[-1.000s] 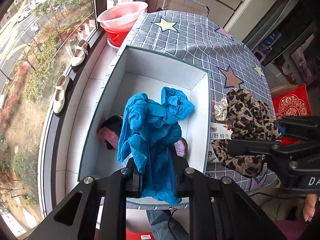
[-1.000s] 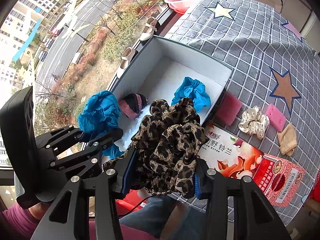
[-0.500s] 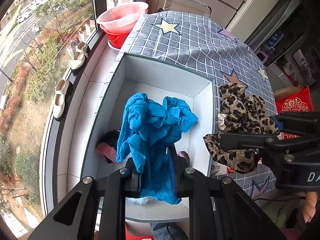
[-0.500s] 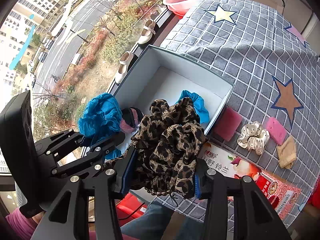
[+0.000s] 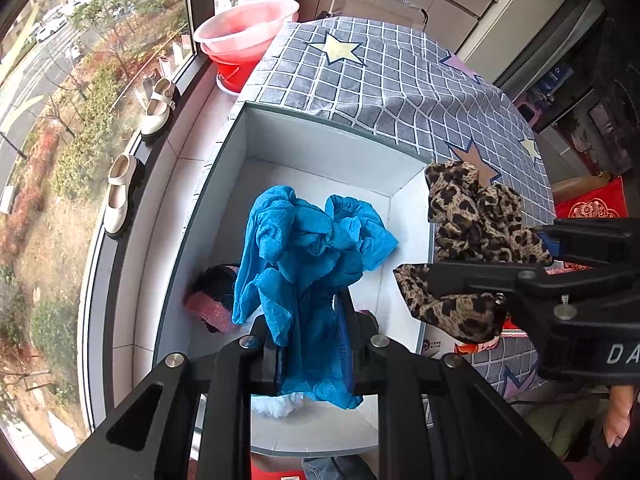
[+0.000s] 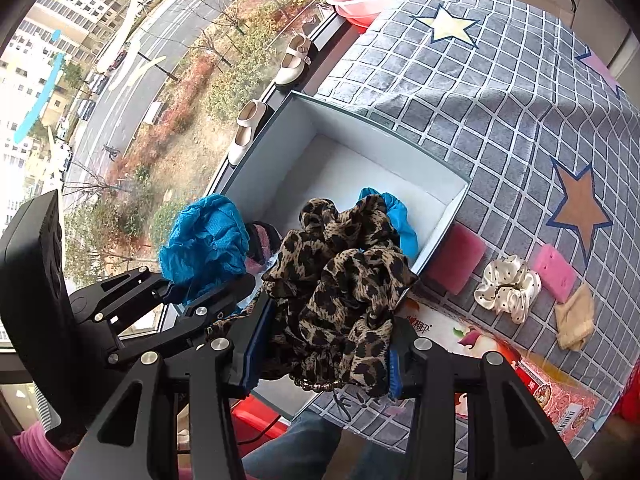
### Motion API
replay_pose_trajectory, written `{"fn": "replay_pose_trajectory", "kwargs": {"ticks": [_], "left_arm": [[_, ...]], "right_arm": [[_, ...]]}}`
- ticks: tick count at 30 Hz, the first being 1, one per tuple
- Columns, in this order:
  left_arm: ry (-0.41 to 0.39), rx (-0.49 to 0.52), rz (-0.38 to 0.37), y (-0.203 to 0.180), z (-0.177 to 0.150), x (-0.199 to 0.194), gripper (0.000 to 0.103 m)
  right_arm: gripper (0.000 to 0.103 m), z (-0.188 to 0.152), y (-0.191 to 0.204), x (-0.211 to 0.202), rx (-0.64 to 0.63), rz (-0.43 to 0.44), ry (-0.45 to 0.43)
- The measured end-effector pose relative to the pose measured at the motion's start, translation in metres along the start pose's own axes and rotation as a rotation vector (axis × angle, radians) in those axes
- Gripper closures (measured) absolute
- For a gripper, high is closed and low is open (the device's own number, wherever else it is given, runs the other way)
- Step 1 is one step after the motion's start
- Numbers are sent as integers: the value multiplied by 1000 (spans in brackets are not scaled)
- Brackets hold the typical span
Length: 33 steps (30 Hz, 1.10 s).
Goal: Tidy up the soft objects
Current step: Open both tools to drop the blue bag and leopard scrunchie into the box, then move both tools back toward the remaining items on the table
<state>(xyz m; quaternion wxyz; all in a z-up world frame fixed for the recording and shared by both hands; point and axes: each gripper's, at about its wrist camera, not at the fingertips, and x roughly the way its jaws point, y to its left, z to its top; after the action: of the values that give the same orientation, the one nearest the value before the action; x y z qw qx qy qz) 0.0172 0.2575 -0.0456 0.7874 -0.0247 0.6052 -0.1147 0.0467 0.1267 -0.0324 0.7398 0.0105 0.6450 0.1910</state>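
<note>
The left gripper (image 5: 314,344) is clenched on a blue cloth (image 5: 304,256) hanging over the open box (image 5: 332,148), hiding much of its floor. The right gripper (image 6: 322,354) grasps a leopard cloth (image 6: 344,276) at the box's near corner. Behind them, a dark pink-edged item (image 5: 212,300) and another blue piece (image 6: 400,216) show only partly in the box on the tabletop (image 6: 500,120).

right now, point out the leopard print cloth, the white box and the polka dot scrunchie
leopard print cloth (image 6: 340,276), right wrist view, on its bunched middle
white box (image 5: 320,152), left wrist view, on the bare far inner wall
polka dot scrunchie (image 6: 506,286), right wrist view, on its ruffled centre
</note>
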Motion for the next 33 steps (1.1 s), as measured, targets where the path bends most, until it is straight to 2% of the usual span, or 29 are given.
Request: {"fn": "replay_pose_trajectory", "kwargs": {"ticks": [10,13,15,18,21,24,26,29,31,33], "left_arm": [[15,17,5,-5,6,7,81],[12,22,12,-8,8,7,64],[9,29,30,-10,8,7,40],[18,33,45,-12,9,9,28],[42,25,61,-12,10,14,25],[30,27,99,-12,9,15,21],[22,12,112,-11,10,14,14],[17,-9,127,-9,13,13,12],[26,-7,130,-10,14,15,12],[39,1,124,-12,15,15,12]], "right_arm": [[55,9,-7,6,21,9,6],[55,14,-9,7,25,16,3],[55,16,-8,7,28,24,1],[53,20,-9,8,34,43,-5],[52,23,-10,8,45,53,-9],[38,24,-13,6,53,51,-17],[19,24,-15,4,63,44,-20],[6,24,-21,3,88,18,-17],[1,23,-27,0,108,11,-24],[1,21,-33,-2,128,30,-27]]}}
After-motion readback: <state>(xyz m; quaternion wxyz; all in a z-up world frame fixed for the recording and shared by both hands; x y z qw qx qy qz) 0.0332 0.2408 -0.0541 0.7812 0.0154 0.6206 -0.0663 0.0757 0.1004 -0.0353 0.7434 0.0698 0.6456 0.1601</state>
